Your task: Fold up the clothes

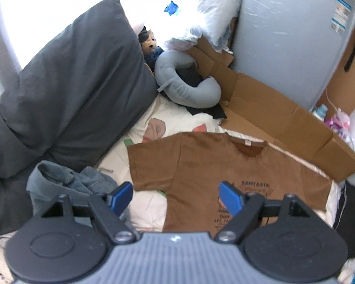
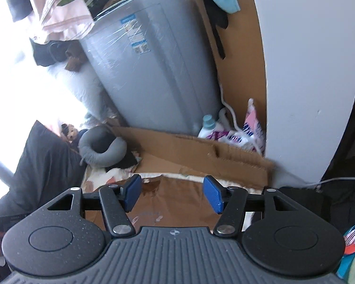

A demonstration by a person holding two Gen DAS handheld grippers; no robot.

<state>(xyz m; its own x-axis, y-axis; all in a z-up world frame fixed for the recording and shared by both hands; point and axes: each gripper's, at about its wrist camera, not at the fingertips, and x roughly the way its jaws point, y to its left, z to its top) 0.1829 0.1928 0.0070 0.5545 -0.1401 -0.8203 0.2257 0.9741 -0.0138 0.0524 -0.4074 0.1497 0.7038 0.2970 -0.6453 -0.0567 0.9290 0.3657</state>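
While both grippers hang above the bed with nothing between their blue pads, the brown T-shirt (image 1: pixel 224 165) lies spread flat, print side up, on the patterned bedsheet (image 1: pixel 149 203), filling the lower middle of the left wrist view. Its collar points toward the upper right of that frame, one short sleeve reaches to the left, and black lettering sits on the chest near the bottom centre. The left gripper (image 1: pixel 176 197) stands wide open at the bottom of its frame, jaws well apart, one pad over the sheet and the other over the shirt's printed chest, neither touching cloth. A crumpled pair of jeans (image 1: pixel 66 184) lies at the lower left, just beside the shirt's sleeve. Behind it a large dark grey pillow (image 1: pixel 78 90) leans across the left half of the frame, and a grey neck pillow (image 1: pixel 184 85) curls in the centre with a small plush toy (image 1: pixel 150 45) beyond it. Flattened cardboard (image 1: pixel 284 123) runs along the right side of the shirt, against a grey appliance wrapped in plastic film (image 1: pixel 284 28). In the right wrist view, the right gripper (image 2: pixel 172 195) is open too, empty, with the shirt's brown cloth blurred below its pads and a detergent bottle (image 2: pixel 209 127) by the appliance.
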